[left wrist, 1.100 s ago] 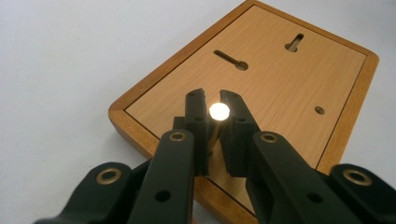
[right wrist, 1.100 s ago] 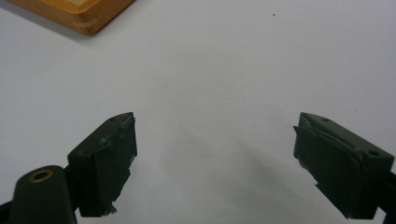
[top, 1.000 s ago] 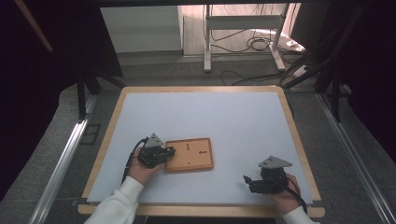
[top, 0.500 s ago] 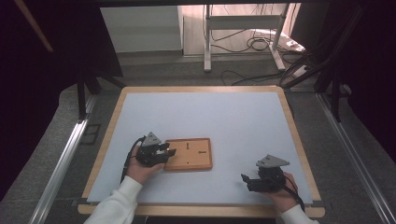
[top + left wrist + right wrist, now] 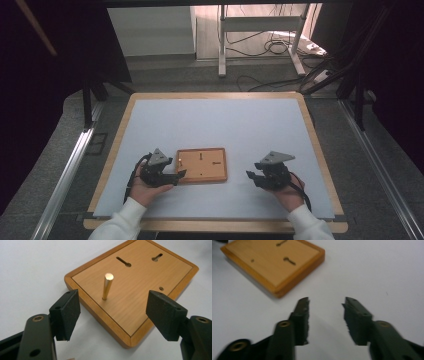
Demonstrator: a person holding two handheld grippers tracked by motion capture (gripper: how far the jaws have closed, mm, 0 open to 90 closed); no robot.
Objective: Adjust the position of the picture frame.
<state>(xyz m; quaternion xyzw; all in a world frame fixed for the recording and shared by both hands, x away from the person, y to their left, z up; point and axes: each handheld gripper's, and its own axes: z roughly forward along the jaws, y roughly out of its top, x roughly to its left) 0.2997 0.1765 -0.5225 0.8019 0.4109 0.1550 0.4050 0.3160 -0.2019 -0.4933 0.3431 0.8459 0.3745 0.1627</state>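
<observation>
Left gripper [image 5: 110,315] has just been opening; its jaws now stand spread either side of the brass pin [image 5: 107,286], touching nothing. We see the pin upright in the board [image 5: 140,287], near the board's left edge. A second ago the jaws looked closed at that same edge, so we judge the pin freshly seated and let go.

Right gripper [image 5: 325,312] has just been closing; jaws part-way in, nothing between them, bare surface beneath. Since the earlier pictures it has drifted a little toward the board [image 5: 201,165] and hovers to the board's right, apart from it.

Board lies flat, near the table's front edge, left of centre.

Table [image 5: 220,125]: pale sheet in a wooden rim, otherwise bare. Beyond the far edge we note grey floor, a white stand [image 5: 257,30], loose cables [image 5: 280,47], dark surroundings.
</observation>
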